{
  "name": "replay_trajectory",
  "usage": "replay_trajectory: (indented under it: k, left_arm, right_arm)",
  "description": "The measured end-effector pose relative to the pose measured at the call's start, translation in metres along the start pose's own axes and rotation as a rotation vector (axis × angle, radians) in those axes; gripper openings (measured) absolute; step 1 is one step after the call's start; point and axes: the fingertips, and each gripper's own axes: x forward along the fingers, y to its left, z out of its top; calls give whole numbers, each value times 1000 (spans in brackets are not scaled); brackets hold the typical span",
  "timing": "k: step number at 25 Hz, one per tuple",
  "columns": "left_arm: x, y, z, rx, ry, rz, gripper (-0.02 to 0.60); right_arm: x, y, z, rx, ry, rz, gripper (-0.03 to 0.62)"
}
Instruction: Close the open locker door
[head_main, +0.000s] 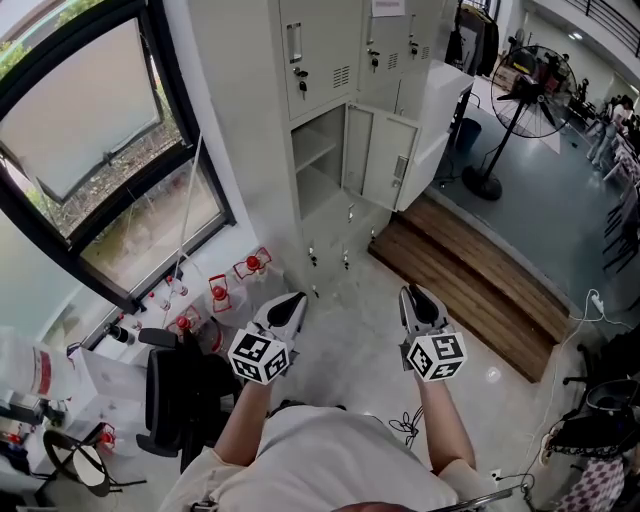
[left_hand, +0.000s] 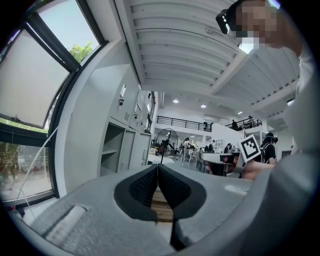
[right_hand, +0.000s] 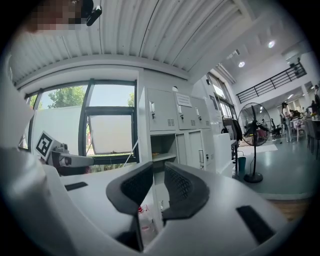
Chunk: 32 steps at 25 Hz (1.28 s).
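Observation:
The grey locker bank (head_main: 320, 50) stands ahead of me, a few steps away. One lower compartment (head_main: 318, 160) is open, with a shelf inside, and its door (head_main: 388, 158) is swung out to the right. My left gripper (head_main: 292, 300) and right gripper (head_main: 415, 295) are held side by side at waist height, well short of the locker and touching nothing. The left gripper (left_hand: 157, 169) has its jaws pressed together and empty. The right gripper (right_hand: 159, 172) has a narrow gap between its jaws, nothing in it, and faces the open compartment (right_hand: 162, 149) and door (right_hand: 196, 150).
A large window (head_main: 100, 150) runs along the left wall, with red-capped bottles (head_main: 218, 293) on the floor below it. A black chair (head_main: 180, 400) is at my left. A wooden step (head_main: 470, 280) lies right of the locker, with a standing fan (head_main: 520, 100) beyond it.

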Motion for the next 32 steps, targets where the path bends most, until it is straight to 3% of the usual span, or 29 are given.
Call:
replay_trajectory:
  k: [14,21,32]
  left_arm:
    - [29,8,-8,-14,27,13,15]
    - [68,50,-7,-22,28,-22,15]
    - [128,136,25,8,29,-98,15]
  right_arm:
    - [25,-30,-15,44,23,11,58]
    - [73,-45,-21,42,32,-17,58]
    - [179,-46,-14,38,47,-41,58]
